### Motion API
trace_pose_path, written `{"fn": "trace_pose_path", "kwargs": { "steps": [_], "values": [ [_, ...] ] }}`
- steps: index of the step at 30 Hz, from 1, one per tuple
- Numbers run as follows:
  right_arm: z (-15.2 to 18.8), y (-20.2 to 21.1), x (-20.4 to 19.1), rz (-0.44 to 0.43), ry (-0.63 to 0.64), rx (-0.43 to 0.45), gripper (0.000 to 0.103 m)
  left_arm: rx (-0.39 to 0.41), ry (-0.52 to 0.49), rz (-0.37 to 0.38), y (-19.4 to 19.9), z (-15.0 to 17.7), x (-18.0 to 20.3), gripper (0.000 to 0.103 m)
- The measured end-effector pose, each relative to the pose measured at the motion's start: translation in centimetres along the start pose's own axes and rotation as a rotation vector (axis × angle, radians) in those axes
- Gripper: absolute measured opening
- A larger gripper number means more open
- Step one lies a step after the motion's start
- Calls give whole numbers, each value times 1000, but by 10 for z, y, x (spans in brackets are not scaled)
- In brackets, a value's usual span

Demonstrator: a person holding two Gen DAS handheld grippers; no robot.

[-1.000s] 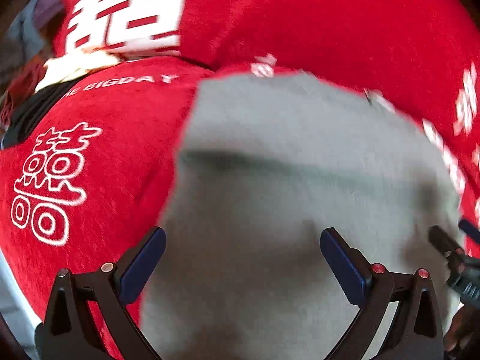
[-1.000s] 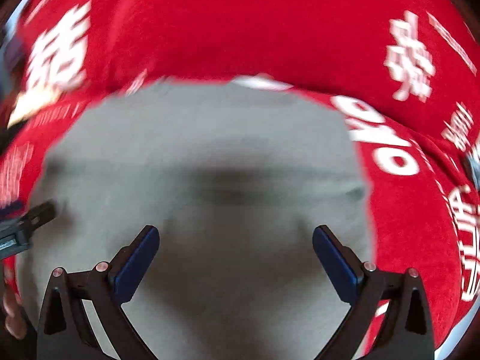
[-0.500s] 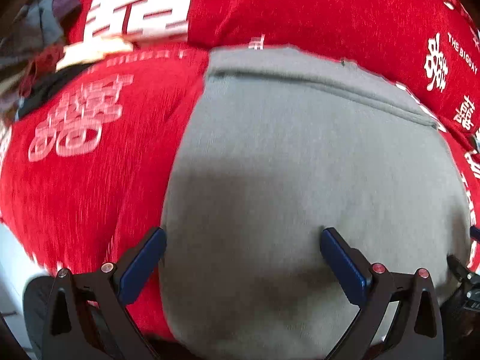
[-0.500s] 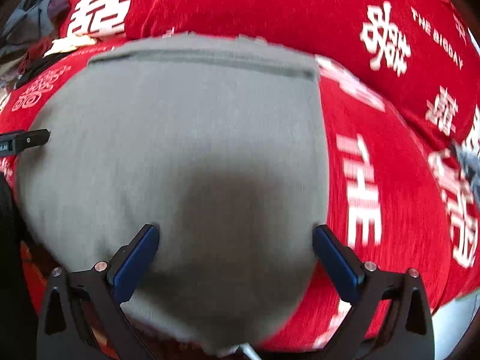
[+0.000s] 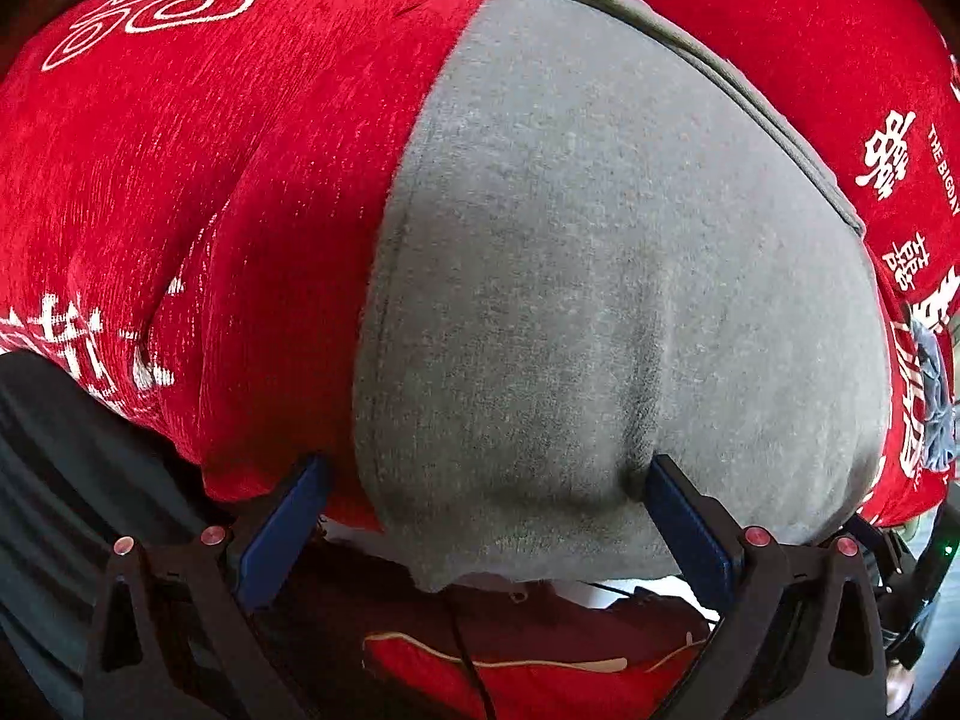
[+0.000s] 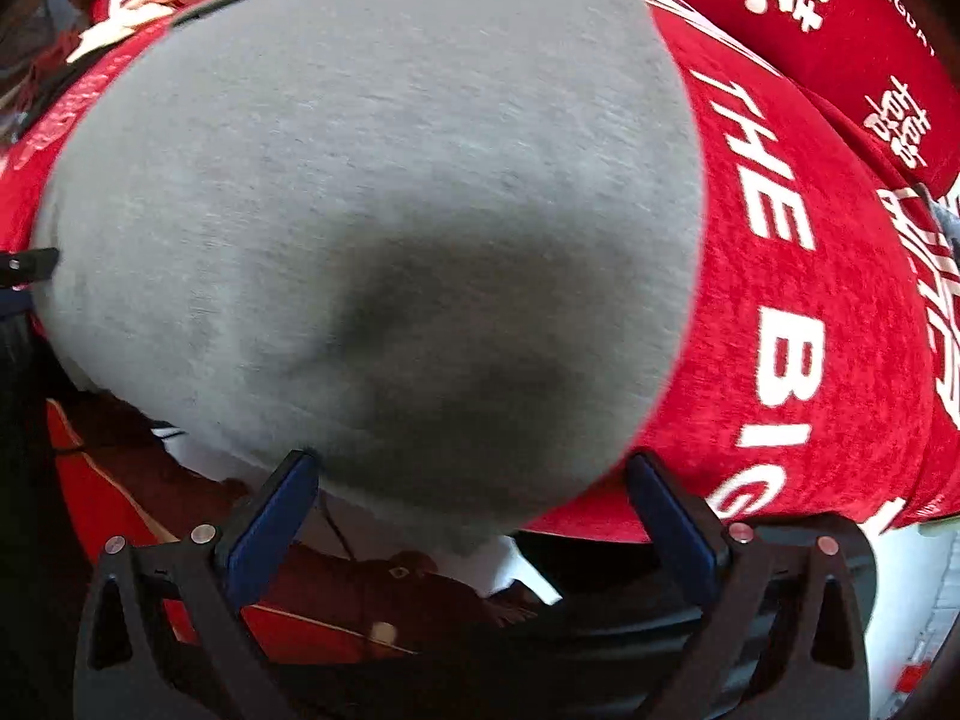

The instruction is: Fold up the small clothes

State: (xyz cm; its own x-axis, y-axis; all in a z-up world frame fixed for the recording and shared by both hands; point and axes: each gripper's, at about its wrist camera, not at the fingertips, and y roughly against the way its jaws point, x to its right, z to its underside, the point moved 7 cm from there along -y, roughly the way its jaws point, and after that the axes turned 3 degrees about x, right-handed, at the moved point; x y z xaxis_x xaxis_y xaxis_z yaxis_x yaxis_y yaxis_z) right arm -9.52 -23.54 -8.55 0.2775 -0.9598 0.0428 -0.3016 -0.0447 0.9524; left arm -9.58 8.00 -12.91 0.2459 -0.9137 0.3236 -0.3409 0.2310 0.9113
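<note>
**Grey garment at the near edge, both tongs over its hem**

A red cloth (image 5: 198,180) printed with white characters and the words "THE BIG DAY" covers the whole surface; whether a worktop or something softer lies under it I cannot tell. On it the grey garment (image 5: 600,276) is spread flat, its seamed band at the far side and its loose near hem hanging a little over the front edge of the cloth.

The left tongs (image 5: 486,480) point steeply down at that near hem with their blue pads wide apart. One pad sits on the red cloth just beside the garment's left edge, the other presses a dent into the grey fabric, so the left corner lies between them, not clamped.

The right tongs (image 6: 468,471) stand wide too, their jaws closing slightly, straddling the garment's near right corner, which lies between the pads unpinched. A dark shadow falls on the fabric just ahead of them.
</note>
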Motion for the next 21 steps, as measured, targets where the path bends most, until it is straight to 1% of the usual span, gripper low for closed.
{"fn": "trace_pose_path", "kwargs": {
  "steps": [1, 2, 3, 4, 5, 6, 7, 8, 9, 10, 12, 14, 16, 18, 19, 21],
  "values": [
    [2, 2, -6, 0, 19, 7, 92, -13, -13, 8, 0, 2, 2, 103],
    [4, 4, -8, 33, 45, 13, 78, -24, -27, 15, -1, 5, 4, 102],
    [5, 5, -9, 69, 62, 18, 63, -33, -45, 20, -1, 7, 8, 98],
    [5, 8, -9, 79, 68, 26, 53, -34, -56, 23, -1, 11, 10, 92],
    [5, 12, -9, 46, 64, 40, 25, -34, -68, 32, 2, 13, 12, 81],
    [4, 16, -10, 1, 51, 48, 12, -33, -86, 40, 6, 15, 16, 74],
    [4, 21, -9, -50, 25, 59, 12, -33, -101, 33, 9, 17, 17, 49],
    [3, 25, -7, -76, 9, 75, 12, -40, -118, 44, 13, 19, 18, 26],
    [1, 30, -6, -104, 0, 92, 12, -48, -115, 89, 17, 20, 20, 14],
    [-3, 37, -4, -143, -15, 119, 12, -45, -103, 113, 22, 19, 20, 14],
    [-15, 54, 2, -221, -56, 187, 12, -20, -89, 129, 32, 11, 20, 14],
    [-36, 73, 10, -267, -88, 271, 12, 23, -84, 138, 42, -4, 21, 14],
    [-62, 89, 17, -284, -111, 347, 12, 74, -69, 159, 54, -30, 26, 14],
    [-88, 94, 20, -289, -137, 391, 12, 130, -49, 189, 63, -61, 35, 14],
    [-103, 92, 24, -298, -162, 406, 12, 150, -46, 190, 64, -73, 37, 14],
    [-125, 82, 29, -316, -206, 401, 12, 171, -31, 183, 58, -99, 41, 14]
  ]
}}
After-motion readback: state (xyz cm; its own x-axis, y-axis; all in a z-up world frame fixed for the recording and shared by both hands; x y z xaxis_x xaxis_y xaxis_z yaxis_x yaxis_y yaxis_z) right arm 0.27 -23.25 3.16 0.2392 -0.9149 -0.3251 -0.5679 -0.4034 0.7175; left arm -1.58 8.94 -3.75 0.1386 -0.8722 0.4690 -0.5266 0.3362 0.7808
